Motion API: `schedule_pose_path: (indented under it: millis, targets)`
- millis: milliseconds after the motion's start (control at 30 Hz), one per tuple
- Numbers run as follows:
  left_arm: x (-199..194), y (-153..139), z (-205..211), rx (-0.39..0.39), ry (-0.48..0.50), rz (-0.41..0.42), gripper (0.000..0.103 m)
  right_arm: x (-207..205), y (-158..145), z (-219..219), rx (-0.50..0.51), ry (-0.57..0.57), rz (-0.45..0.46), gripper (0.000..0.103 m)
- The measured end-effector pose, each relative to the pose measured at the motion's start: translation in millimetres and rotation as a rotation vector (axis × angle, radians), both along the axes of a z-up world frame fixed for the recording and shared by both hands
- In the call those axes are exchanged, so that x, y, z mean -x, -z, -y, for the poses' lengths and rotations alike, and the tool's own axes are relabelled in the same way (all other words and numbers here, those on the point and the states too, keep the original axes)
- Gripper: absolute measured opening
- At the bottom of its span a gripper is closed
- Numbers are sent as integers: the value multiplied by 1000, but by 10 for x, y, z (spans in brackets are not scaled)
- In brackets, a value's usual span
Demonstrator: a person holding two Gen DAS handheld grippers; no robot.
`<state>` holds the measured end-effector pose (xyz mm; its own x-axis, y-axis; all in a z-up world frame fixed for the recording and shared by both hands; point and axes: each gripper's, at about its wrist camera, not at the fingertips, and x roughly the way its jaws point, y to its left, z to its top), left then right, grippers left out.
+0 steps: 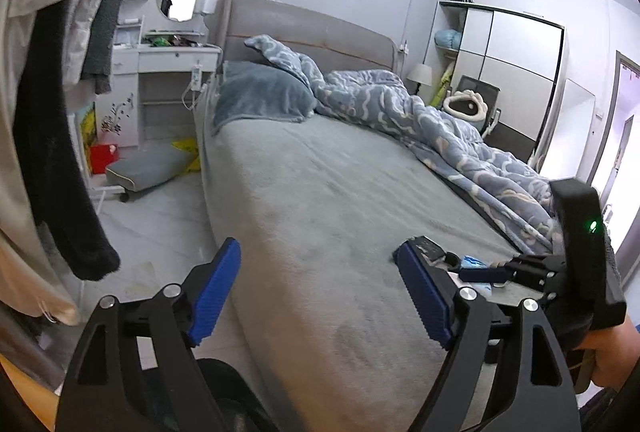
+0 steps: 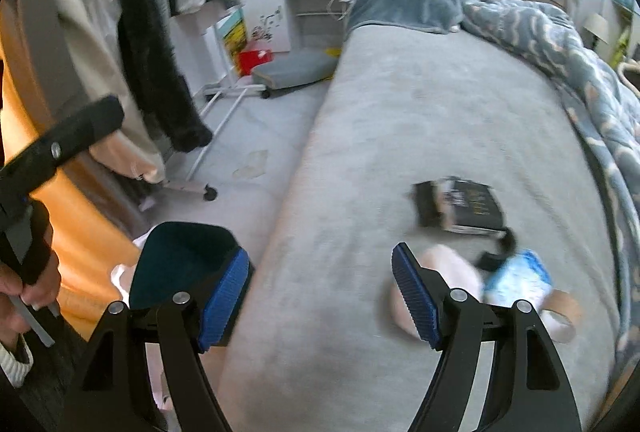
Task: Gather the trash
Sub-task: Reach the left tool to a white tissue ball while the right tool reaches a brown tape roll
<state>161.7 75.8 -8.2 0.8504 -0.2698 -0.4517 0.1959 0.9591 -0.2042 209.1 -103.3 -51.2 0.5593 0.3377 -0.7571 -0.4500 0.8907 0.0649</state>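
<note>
The wide bed with its grey plush cover [image 2: 420, 120] fills the centre of both views, with a rumpled blue quilt patterned in white clouds [image 2: 560, 44] along its right side. A dark teal bin with an open mouth [image 2: 176, 260] sits at lower left of the right wrist view, beside the bed's edge, apparently on the floor; it is judged to be the receptacle, though a white liner near it is only partly visible.

The trash lies in a cluster at lower right of the right wrist view, on the bed cover: a torn black carton with pale print [image 2: 460, 206], a crumpled pale pink tissue wad [image 2: 448, 272] touching the inner finger, a blue-and-white crinkled wrapper [image 2: 520, 280] just beside it, and a brown cardboard ring [image 2: 564, 306] at the far edge. Motion blur softens all four.

The right gripper [image 2: 320, 296] has its jaws wide and empty, poised over the bare cover left of the cluster. The left gripper [image 1: 320, 292] also stands with jaws wide, holding nothing, at the bed's foot.

Assessment: the step in hand appears to be the first pick. The right gripper should shift rightward to centre the tissue wad between the fingers, press lightly into the soft cover, and close fully, as tissue compresses. Risk: pinching the plush cover along with it.
</note>
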Motion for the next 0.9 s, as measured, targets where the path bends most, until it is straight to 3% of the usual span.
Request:
schedule_pose_path:
  millis: [100,600,900]
  targets:
    - [-67,48,140,11,26,-21,86,-17,3,242,-4,50,22,84]
    - [-357,431,947,-20,156,-137,93,-161,159,1243,-75,259,29,88]
    - [-502,652,1376,-26,221,-183,94,-249,332,1613,-149,354,-3,91]
